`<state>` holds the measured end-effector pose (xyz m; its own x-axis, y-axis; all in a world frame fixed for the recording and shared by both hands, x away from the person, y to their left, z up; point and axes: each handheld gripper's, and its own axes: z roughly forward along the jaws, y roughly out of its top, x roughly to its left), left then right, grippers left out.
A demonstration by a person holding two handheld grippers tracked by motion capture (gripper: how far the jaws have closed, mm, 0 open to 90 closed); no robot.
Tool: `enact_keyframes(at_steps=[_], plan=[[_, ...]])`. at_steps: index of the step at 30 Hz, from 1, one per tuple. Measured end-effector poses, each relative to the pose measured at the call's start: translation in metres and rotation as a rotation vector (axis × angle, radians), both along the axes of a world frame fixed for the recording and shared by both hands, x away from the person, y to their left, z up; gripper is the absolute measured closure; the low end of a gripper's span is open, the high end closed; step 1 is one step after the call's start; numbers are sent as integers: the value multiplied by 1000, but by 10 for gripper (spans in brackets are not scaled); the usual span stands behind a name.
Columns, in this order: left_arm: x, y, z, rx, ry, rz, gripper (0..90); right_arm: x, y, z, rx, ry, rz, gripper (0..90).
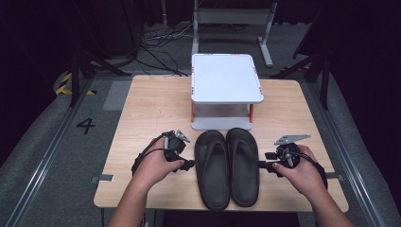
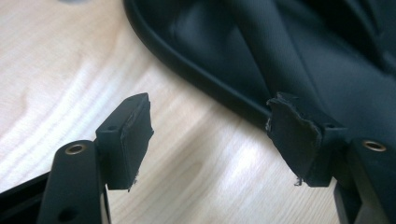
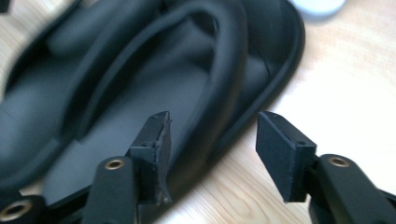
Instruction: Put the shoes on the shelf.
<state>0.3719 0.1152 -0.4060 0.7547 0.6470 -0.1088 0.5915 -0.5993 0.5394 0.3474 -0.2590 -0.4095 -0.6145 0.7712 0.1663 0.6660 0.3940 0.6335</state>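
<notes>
**Sandals between two spread grippers**

The sandals are a black pair, and we see them lying side by side near the front edge of the wooden table (image 1: 142,101), the left sandal (image 1: 212,168) touching the right sandal (image 1: 243,165). Just beyond their far ends stands a small white shelf (image 1: 226,78) on orange legs.

We hold the left gripper (image 1: 188,164) just beside the left sandal's outer edge. In the left gripper view its pads (image 2: 128,140) stand spread apart over bare wood, and one pad overlaps the sandal's rim (image 2: 196,79). The right gripper (image 1: 261,165) sits at the outer edge of the right sandal; in the right gripper view its pads (image 3: 280,149) are spread as well, one over the sandal's side (image 3: 224,93), the other over the table.

We read no brand or label on the sandals. The one piece of writing is a black figure 4 (image 1: 86,125) on the floor to the left of the table.

The sandals' straps blur into the dark soles, and both gripper views cut the sandals off at the edges.
</notes>
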Motion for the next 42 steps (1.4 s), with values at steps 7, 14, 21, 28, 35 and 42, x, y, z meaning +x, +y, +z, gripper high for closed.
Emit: enact_keyframes(at_steps=[7,14,21,28,35,42], plan=[[-5,16,2,-22,-43,66,298,-3,30,8,46,-27,72,405],[-7,27,-2,-13,-41,104,299,2,52,-3,46,-14,101,380],[-11,31,-7,-6,-28,111,299,4,78,-10,42,-20,141,332],[-11,29,-8,1,-26,101,299,1,93,-15,22,-31,119,312],[-7,22,-14,20,-9,84,298,-2,92,-17,-14,-54,77,312],[-6,17,-16,31,-4,66,298,-5,105,-36,-65,-50,130,265]])
